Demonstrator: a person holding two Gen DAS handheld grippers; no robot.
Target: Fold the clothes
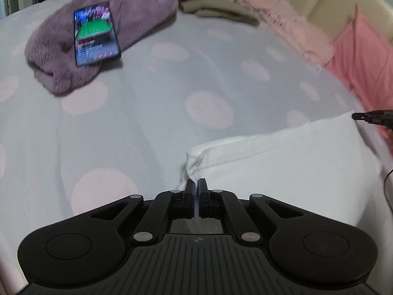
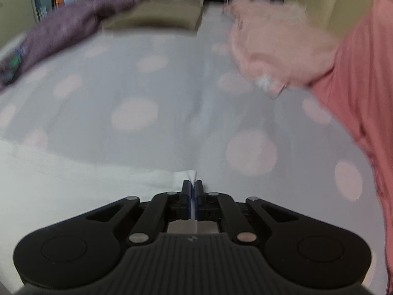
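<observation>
Left wrist view: my left gripper (image 1: 196, 184) and right gripper (image 2: 192, 186) are each pinching a corner of the white garment (image 1: 282, 167), lying partly folded on the bed (image 1: 147, 113); more folds probably remaining.

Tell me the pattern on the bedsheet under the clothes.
The bedsheet is pale grey-blue with large, soft pink dots; the left wrist view shows it most sharply.

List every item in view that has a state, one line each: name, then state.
left gripper: shut on the white garment's corner
right gripper: shut on another corner of it
white garment: partly folded, held at two corners over the bed
phone: screen on, lying on the purple garment
purple garment: bunched, unfolded
olive garment: folded flat
fluffy pink garment: heaped, unfolded
</observation>
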